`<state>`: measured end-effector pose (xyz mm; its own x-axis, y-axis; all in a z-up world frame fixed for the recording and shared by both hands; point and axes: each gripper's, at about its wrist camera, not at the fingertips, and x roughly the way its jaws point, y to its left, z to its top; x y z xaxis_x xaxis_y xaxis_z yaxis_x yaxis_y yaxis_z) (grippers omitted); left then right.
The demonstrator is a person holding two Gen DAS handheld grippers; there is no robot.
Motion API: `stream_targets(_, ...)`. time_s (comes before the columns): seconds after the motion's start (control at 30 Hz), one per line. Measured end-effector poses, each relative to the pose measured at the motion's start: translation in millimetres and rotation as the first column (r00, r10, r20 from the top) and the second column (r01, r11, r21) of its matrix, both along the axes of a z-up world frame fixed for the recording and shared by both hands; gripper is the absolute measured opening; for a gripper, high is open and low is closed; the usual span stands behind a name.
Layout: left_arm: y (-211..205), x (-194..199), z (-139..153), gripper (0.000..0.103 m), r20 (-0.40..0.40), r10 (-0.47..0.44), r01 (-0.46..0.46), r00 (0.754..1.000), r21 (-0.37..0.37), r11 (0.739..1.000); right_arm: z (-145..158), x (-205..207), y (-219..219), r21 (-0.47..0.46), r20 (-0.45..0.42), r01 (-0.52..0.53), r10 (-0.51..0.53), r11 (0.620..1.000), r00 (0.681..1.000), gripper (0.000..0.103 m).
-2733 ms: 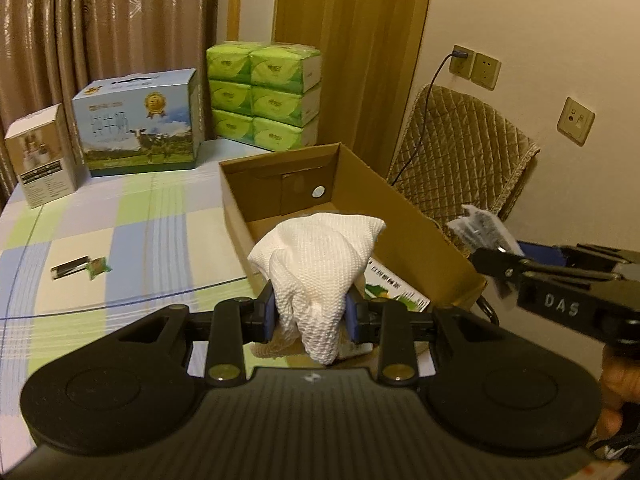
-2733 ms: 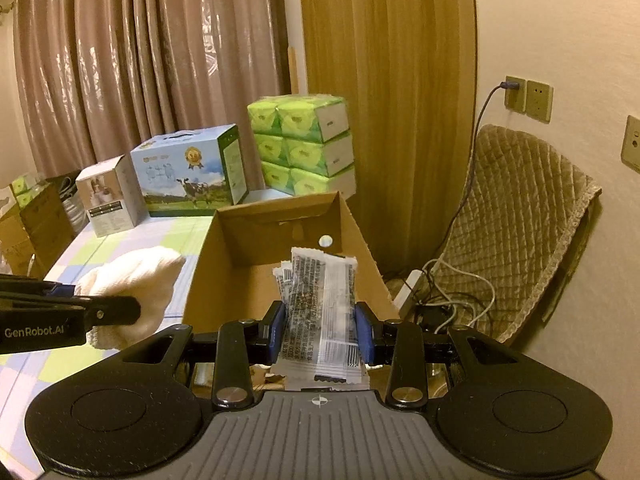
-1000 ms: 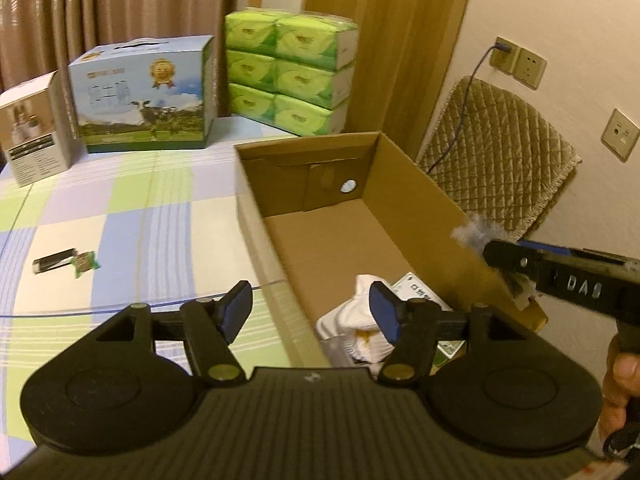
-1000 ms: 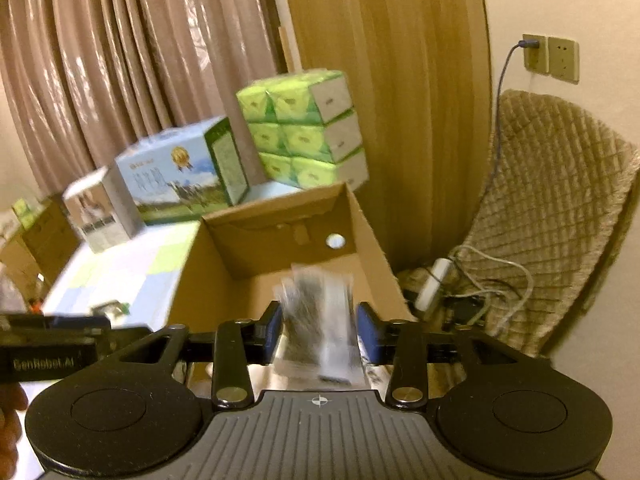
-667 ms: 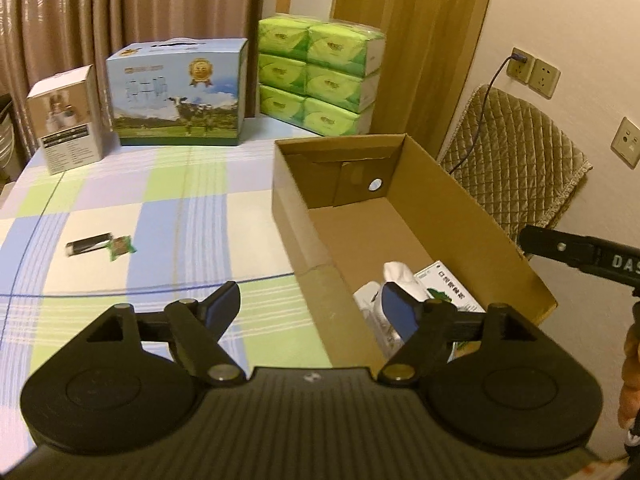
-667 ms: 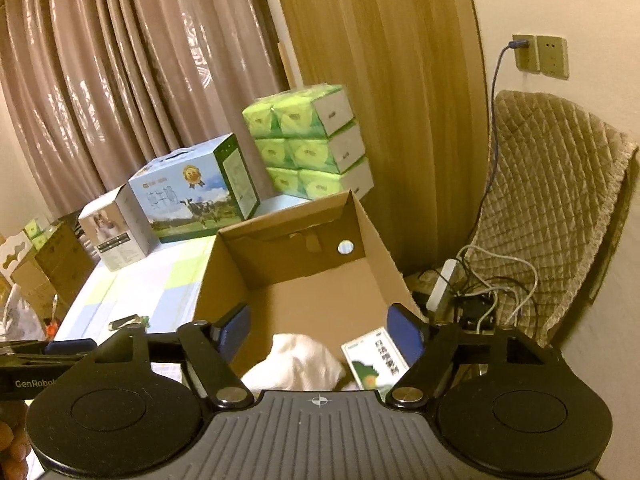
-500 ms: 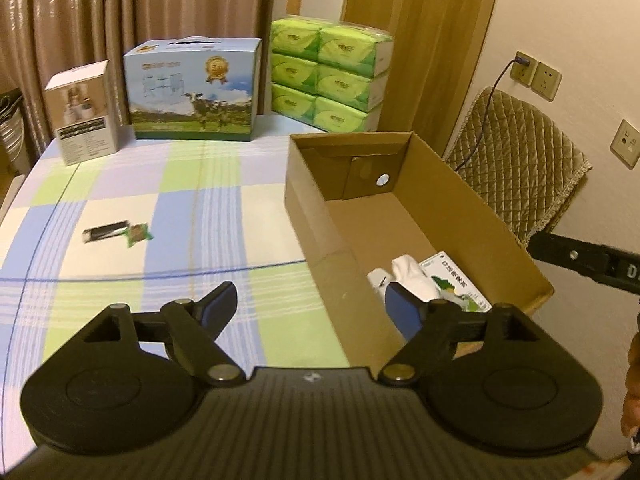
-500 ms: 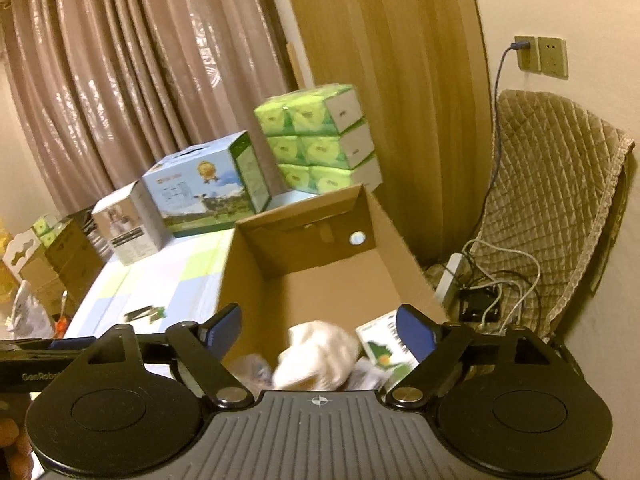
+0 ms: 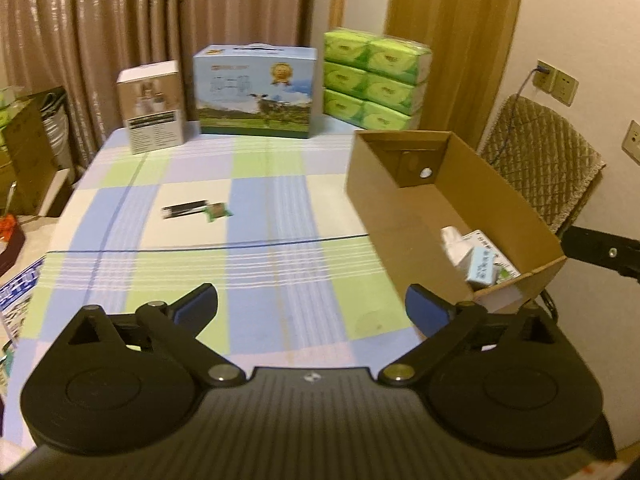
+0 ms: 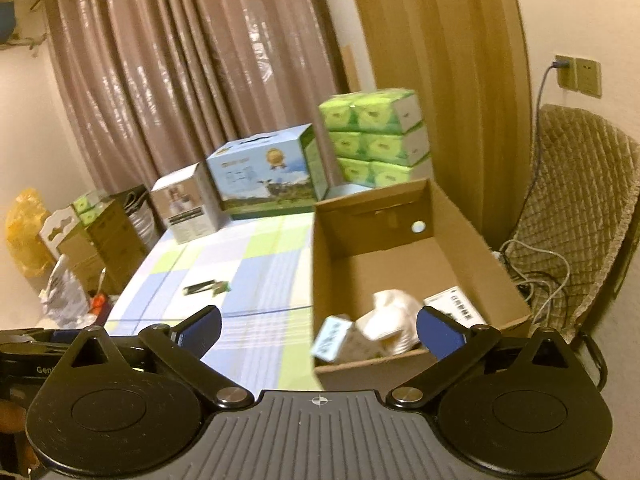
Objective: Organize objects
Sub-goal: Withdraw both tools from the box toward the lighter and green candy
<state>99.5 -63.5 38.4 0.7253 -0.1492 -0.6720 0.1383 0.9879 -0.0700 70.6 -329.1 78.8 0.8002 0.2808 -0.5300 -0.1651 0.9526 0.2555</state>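
Both your claws stand spread wide with nothing between them, their jaws having just been opening. The left gripper (image 9: 311,306) hangs over the checked tablecloth (image 9: 260,280); the right gripper (image 10: 319,330) faces the near end of the cardboard box (image 10: 320,264). What looks left to tidy is the dark stick (image 9: 185,209) with the small green packet (image 9: 217,211) touching its end, lying well to the left of the box, long axis running across your view. Your left claw is probably the nearer. The right view shows the white cloth (image 10: 394,314) inside the box; the left view hides most of it.
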Motion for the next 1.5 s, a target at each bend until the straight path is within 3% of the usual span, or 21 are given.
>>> stream_targets(0.47, 63, -28, 8, 0.102, 0.023, 0.116, -0.116, 0.993, 0.002, 0.993, 1, -11, 54, -0.046, -0.009, -0.112, 0.111, 0.993, 0.994, 0.101)
stream_targets(0.87, 86, -29, 3, 0.102, 0.018, 0.151, -0.151, 0.988, -0.013, 0.988, -4, -6, 78, -0.068, -0.017, -0.157, 0.156, 0.985, 0.988, 0.101)
stream_targets(1.23, 104, -16, -8, 0.102, 0.013, 0.172, -0.172, 0.985, -0.014, 0.985, -14, 6, 98, -0.085, -0.028, -0.197, 0.195, 0.977, 0.980, 0.101)
stream_targets(1.5, 138, 17, -23, 0.102, -0.006, 0.231, -0.231, 0.973, -0.019, 0.973, -27, 37, 127, -0.124, -0.013, -0.233, 0.233, 0.965, 0.972, 0.101)
